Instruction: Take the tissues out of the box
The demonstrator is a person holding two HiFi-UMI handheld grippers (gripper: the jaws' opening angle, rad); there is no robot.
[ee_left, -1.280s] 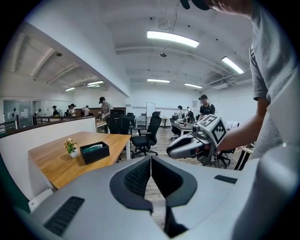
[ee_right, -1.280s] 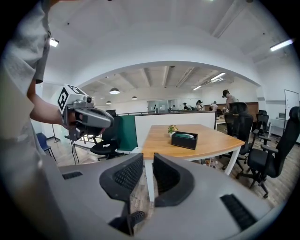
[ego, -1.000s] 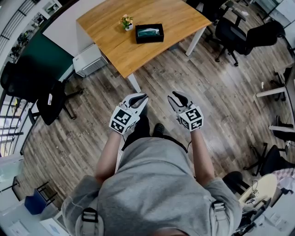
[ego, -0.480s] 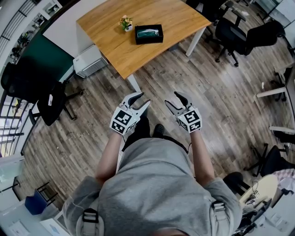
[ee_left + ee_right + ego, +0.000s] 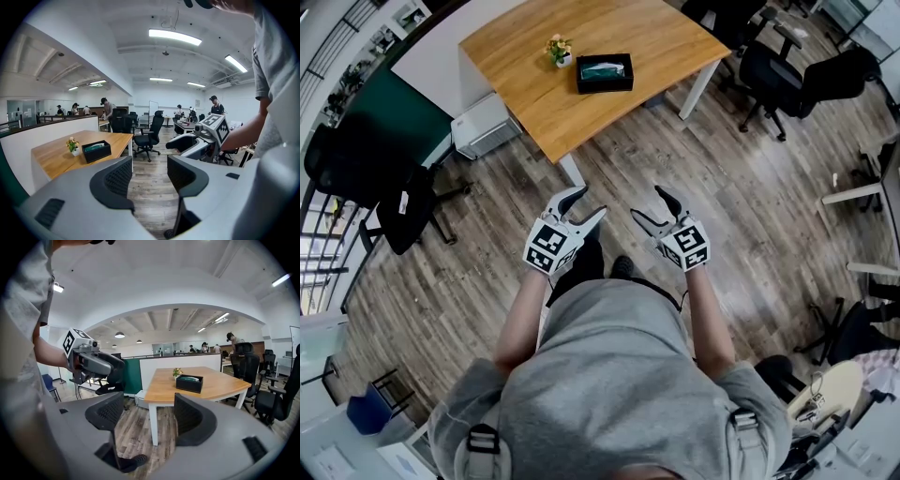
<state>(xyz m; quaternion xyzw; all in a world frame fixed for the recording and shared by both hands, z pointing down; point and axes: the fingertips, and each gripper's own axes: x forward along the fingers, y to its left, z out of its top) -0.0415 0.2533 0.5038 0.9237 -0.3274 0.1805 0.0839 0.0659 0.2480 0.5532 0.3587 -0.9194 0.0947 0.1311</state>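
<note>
A black tissue box (image 5: 605,73) with greenish tissue showing in its top stands on the wooden table (image 5: 534,103) far ahead of me, beside a small potted plant (image 5: 558,48). The box also shows in the left gripper view (image 5: 96,151) and in the right gripper view (image 5: 189,383). My left gripper (image 5: 586,202) and right gripper (image 5: 647,202) hang side by side over the floor, well short of the table. Both have just been opening and now stand open with nothing between the jaws. Each gripper view shows its own jaws apart (image 5: 149,176) (image 5: 149,416).
Black office chairs (image 5: 778,66) stand right of the table. A white unit (image 5: 483,122) sits under its left end, and another dark chair (image 5: 403,211) stands at the left. Wood-plank floor lies between me and the table. People stand far back in the room.
Both grippers' jaws have gone from shut to wide apart. The hands have stayed where they were.
</note>
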